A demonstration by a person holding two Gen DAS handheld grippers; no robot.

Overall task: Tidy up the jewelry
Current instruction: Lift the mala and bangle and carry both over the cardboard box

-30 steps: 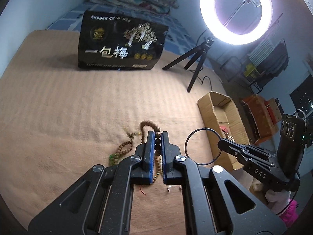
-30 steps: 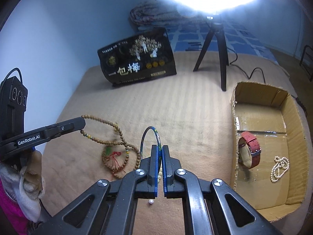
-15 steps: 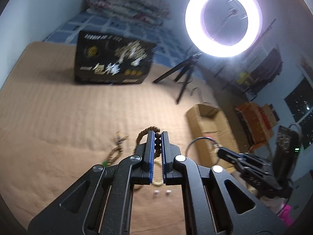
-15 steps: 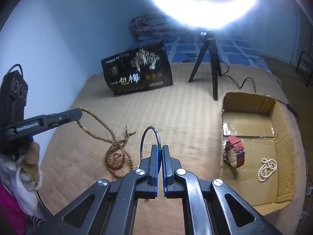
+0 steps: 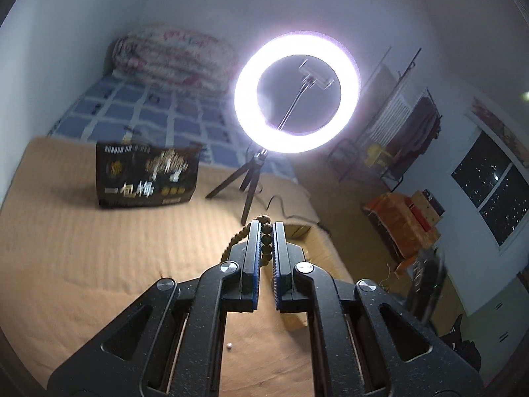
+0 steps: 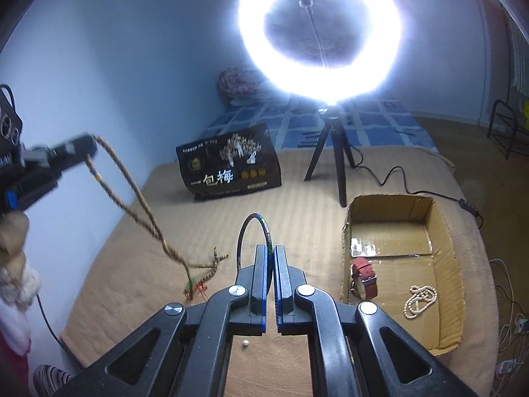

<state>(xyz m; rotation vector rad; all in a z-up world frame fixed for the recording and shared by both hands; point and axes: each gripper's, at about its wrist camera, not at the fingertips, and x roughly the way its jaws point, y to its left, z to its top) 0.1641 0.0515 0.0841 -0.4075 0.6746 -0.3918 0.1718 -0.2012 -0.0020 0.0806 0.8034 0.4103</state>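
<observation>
My left gripper (image 5: 266, 228) is shut on a brown wooden bead necklace (image 5: 266, 244), several beads pinched between its blue pads. In the right wrist view the left gripper (image 6: 84, 147) holds that necklace (image 6: 139, 205) high at the left, its long strand hanging down to a tassel end (image 6: 198, 286) still near the tan blanket. My right gripper (image 6: 270, 251) is shut on a thin dark bangle (image 6: 253, 231) that stands up ahead of its fingers. To the right lies an open cardboard box (image 6: 446, 231) with a red-strapped watch (image 6: 363, 276) and a pearl string (image 6: 420, 301) inside.
A lit ring light (image 6: 319, 29) on a black tripod (image 6: 334, 165) stands behind the box. A black printed bag (image 6: 231, 165) stands on the tan blanket (image 6: 148, 264). A small loose pearl (image 6: 245, 342) lies under my right gripper. Folded bedding (image 5: 172, 56) sits far back.
My left gripper has risen a good way, lifting the bead necklace off the blanket until it hangs stretched. My right gripper has risen a little with the bangle, toward the box side.
</observation>
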